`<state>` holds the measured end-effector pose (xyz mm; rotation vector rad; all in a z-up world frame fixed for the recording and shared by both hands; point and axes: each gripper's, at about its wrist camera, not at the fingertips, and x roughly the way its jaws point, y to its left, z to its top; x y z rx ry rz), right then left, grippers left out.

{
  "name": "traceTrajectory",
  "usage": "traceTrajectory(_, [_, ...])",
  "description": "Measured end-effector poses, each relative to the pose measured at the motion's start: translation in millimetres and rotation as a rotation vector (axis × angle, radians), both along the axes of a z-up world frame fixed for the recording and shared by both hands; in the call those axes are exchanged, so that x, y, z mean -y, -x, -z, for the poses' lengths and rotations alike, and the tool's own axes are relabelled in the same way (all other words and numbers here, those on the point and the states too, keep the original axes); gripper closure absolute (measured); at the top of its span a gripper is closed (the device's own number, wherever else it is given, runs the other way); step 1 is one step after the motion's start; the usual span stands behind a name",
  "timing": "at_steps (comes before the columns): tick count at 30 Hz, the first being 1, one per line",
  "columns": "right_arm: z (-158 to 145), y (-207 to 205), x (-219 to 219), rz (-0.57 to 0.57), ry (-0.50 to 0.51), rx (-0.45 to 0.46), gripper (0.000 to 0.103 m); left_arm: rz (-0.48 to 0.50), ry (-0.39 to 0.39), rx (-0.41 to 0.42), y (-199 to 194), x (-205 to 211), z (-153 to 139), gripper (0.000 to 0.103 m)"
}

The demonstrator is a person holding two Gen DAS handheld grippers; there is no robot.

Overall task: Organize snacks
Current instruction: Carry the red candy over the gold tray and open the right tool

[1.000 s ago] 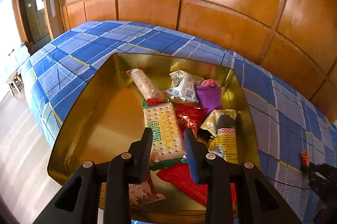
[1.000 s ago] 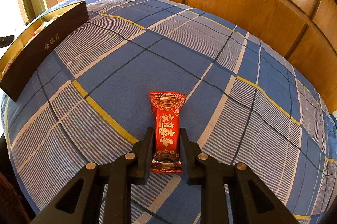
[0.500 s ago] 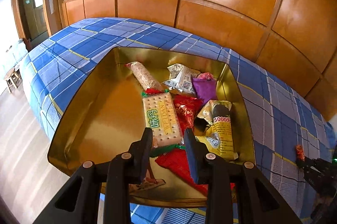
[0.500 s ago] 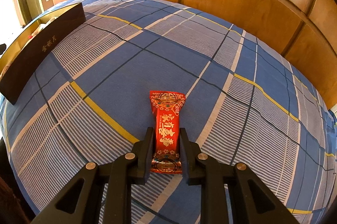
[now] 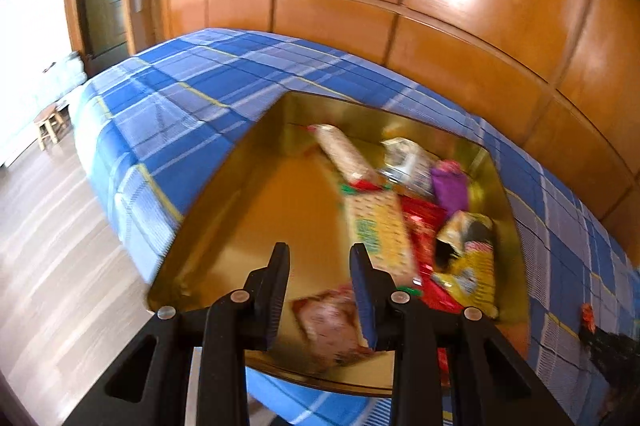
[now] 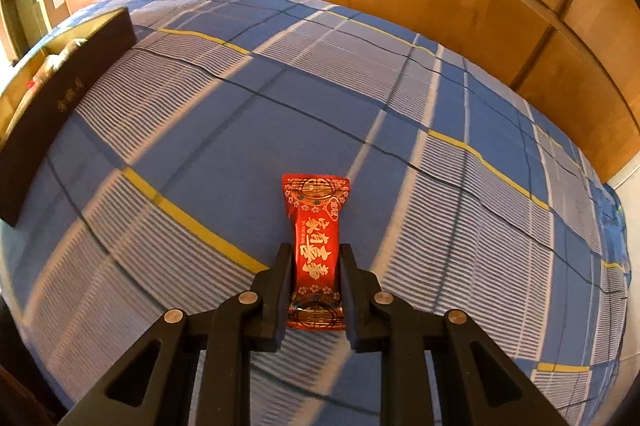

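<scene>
My right gripper (image 6: 314,254) is shut on a red snack packet (image 6: 316,214) with gold characters. The packet sticks out forward over the blue checked cloth (image 6: 240,145). In the left wrist view, the gold tray (image 5: 272,218) holds several snacks along its right side: a cracker pack (image 5: 378,230), a long oat bar (image 5: 344,153), a purple packet (image 5: 450,185) and a yellow bag (image 5: 464,258). My left gripper (image 5: 320,254) hangs over the tray's bare near-left floor, jaws drawn in with nothing between them. A pinkish packet (image 5: 332,326) lies just below it.
The tray's dark outer wall (image 6: 60,105) stands at the far left of the right wrist view. Wooden wall panels (image 5: 440,25) run behind the bed. The bed's left edge drops to a wood floor (image 5: 60,246) with a small stool (image 5: 50,123).
My left gripper has swung left, so the tray and its snacks now sit further right and look blurred. My right gripper has tilted a little with the red packet still clamped.
</scene>
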<state>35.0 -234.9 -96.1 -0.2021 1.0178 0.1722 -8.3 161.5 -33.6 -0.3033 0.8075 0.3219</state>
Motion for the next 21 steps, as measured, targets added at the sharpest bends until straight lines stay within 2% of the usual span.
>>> traceTrajectory(6, [-35.0,9.1,-58.2,-0.150,-0.150,0.028,0.082,-0.061,-0.007,-0.001,8.7,-22.1,2.0,0.071])
traceTrajectory(10, [-62.1,16.2,-119.7,-0.311,-0.227,0.051,0.082,-0.056,-0.005,-0.003,10.7,-23.2,4.0,0.071])
traceTrajectory(13, [-74.3,18.8,-168.9,-0.426,-0.273,0.035,0.081,-0.041,-0.005,0.001,10.6,-20.2,4.5,0.071])
traceTrajectory(17, [-70.3,16.2,-227.7,-0.546,-0.291,-0.023,0.081,-0.026,-0.015,0.006,11.5,-18.1,5.3,0.071])
traceTrajectory(21, [-45.6,10.3,-270.7,-0.608,-0.264,-0.104,0.078,-0.020,-0.013,-0.003,10.8,-19.0,9.7,0.072])
